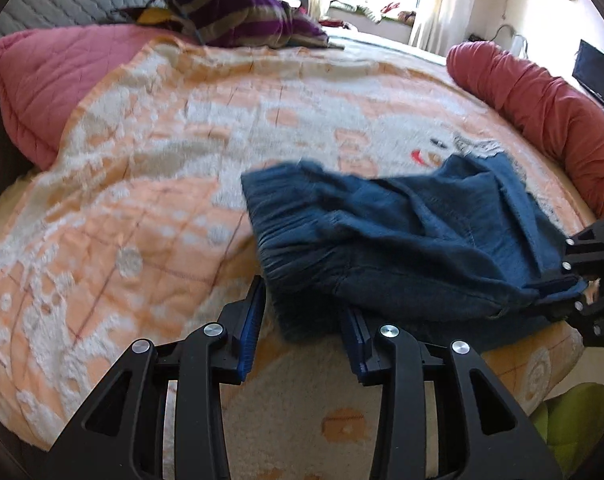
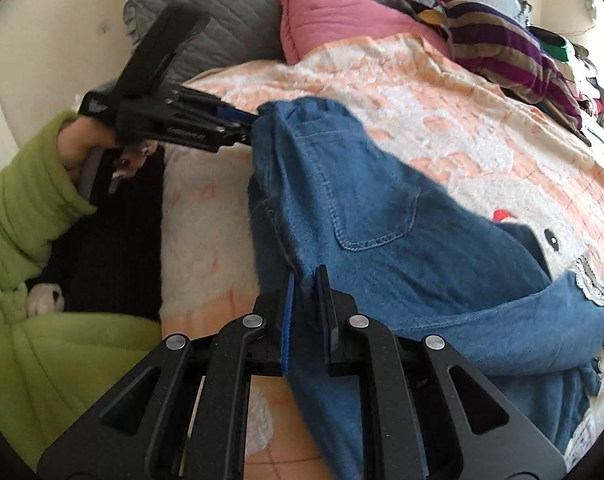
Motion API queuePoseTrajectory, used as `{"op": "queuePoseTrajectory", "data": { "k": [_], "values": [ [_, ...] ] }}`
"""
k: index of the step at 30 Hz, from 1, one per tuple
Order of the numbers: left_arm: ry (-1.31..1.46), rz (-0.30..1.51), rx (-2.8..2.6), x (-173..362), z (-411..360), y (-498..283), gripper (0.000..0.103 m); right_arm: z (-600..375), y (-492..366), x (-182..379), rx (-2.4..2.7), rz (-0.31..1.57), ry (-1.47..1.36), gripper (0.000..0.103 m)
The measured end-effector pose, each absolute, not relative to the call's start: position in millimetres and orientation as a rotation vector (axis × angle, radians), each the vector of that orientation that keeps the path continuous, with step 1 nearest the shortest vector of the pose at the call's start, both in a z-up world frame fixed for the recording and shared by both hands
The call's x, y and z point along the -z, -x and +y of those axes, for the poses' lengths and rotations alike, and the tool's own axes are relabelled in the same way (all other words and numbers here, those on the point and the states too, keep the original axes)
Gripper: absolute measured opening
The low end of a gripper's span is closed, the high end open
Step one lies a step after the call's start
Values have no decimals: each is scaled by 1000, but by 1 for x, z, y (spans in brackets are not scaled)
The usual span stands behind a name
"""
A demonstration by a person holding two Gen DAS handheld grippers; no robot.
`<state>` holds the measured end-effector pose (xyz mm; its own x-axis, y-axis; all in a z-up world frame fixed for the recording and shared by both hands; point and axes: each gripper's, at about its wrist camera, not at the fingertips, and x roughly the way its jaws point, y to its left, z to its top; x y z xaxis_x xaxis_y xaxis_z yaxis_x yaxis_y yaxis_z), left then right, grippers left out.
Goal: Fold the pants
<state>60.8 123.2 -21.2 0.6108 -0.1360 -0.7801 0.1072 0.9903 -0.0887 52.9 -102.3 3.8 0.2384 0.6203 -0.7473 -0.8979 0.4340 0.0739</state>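
Note:
Blue denim pants [image 1: 414, 240] with a gathered waistband and lace-trimmed hems lie bunched on the orange-and-white blanket [image 1: 182, 184]. My left gripper [image 1: 304, 300] is open, its blue pads either side of the waistband's near corner. In the right wrist view the left gripper [image 2: 246, 126] sits at the waistband's edge. My right gripper [image 2: 306, 300] is shut on a fold of the pants [image 2: 382, 240] near the back pocket. It also shows at the right edge of the left wrist view [image 1: 570, 284], clamped on denim.
A pink quilted pillow [image 1: 42, 80] and a striped purple cushion [image 1: 242, 16] lie at the head of the bed. A red bolster [image 1: 542, 108] lines the far side. My green sleeve [image 2: 26, 216] is at the left.

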Motion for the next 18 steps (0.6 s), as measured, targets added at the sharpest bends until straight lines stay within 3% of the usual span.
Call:
{"op": "queuePoseTrajectory", "data": {
  "k": [8,11,13,17,18],
  "values": [
    [133,881,101,8,146,-37,36,-100,-43,3,-1088,786,447,6],
    [174,841,105,-3,149,-33,44,-110,-46,-11,-1066,744,435,7],
    [214,828,122,-5,149,-37,60,-116,-48,-15,-1045,718,463,15],
    [305,843,157,0,144,-55,61,-117,-45,-9,-1022,691,608,34],
    [326,848,162,2,144,-61,67,-114,-43,-6,-1006,674,661,36]
  ]
}}
